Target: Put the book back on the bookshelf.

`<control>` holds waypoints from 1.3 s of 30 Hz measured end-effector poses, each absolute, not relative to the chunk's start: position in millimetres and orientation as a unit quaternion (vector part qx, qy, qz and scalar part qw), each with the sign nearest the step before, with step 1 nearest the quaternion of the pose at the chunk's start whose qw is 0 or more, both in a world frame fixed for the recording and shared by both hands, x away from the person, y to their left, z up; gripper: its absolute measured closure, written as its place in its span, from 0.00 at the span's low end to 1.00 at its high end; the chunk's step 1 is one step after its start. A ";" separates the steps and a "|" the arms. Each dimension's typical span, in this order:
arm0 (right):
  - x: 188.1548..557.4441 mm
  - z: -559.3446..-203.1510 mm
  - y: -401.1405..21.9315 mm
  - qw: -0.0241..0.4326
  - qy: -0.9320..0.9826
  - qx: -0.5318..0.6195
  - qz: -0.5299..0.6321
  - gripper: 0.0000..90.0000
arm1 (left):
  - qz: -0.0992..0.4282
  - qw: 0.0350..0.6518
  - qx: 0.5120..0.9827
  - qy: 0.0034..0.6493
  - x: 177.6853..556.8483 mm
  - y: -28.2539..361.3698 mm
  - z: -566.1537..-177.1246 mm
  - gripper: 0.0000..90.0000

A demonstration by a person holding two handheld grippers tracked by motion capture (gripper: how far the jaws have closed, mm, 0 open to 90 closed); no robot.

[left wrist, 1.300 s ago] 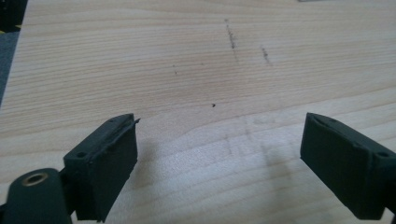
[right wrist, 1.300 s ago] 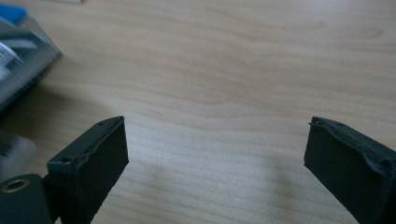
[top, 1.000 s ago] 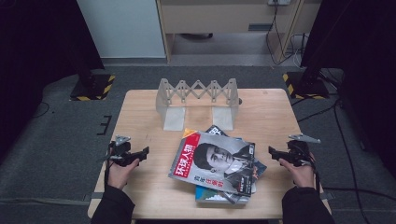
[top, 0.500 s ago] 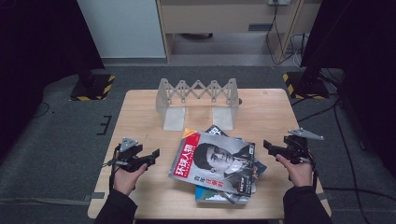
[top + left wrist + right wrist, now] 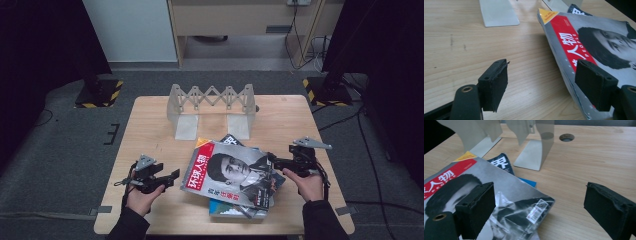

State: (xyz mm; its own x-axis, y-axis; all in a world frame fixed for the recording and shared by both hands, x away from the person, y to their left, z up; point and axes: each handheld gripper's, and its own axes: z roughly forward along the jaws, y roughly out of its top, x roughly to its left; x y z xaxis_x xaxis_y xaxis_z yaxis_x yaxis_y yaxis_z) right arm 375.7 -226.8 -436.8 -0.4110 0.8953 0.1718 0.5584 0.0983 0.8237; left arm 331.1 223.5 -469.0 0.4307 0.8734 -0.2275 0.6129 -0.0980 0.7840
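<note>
High view: the glossy magazine [image 5: 231, 175] tops a loose stack near the counter's [image 5: 150, 125] front edge, thin, floppy and slick by my judgement, best pinched at its side edges, where the left gripper [image 5: 172, 176], closing, and right gripper [image 5: 272, 160] stand wide, empty.

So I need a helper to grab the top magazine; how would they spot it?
On the wooden table, in front of the grey accordion rack, lies a loose pile of magazines. The top magazine has a red title band and a black-and-white portrait cover; the ones beneath show only dark and blue edges.
</note>
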 end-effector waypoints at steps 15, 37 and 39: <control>368.7 -456.5 -192.5 0.176 0.753 0.473 0.422 0.11 | 0.105 0.424 0.752 0.493 325.0 198.2 -480.2 0.30; 360.2 -477.3 -181.0 0.149 0.768 0.464 0.415 0.09 | 0.009 0.441 0.751 0.491 335.4 182.3 -501.0 0.21; 360.6 -479.6 -179.3 0.145 0.768 0.467 0.414 0.09 | 0.003 0.445 0.750 0.489 336.6 180.5 -502.7 0.21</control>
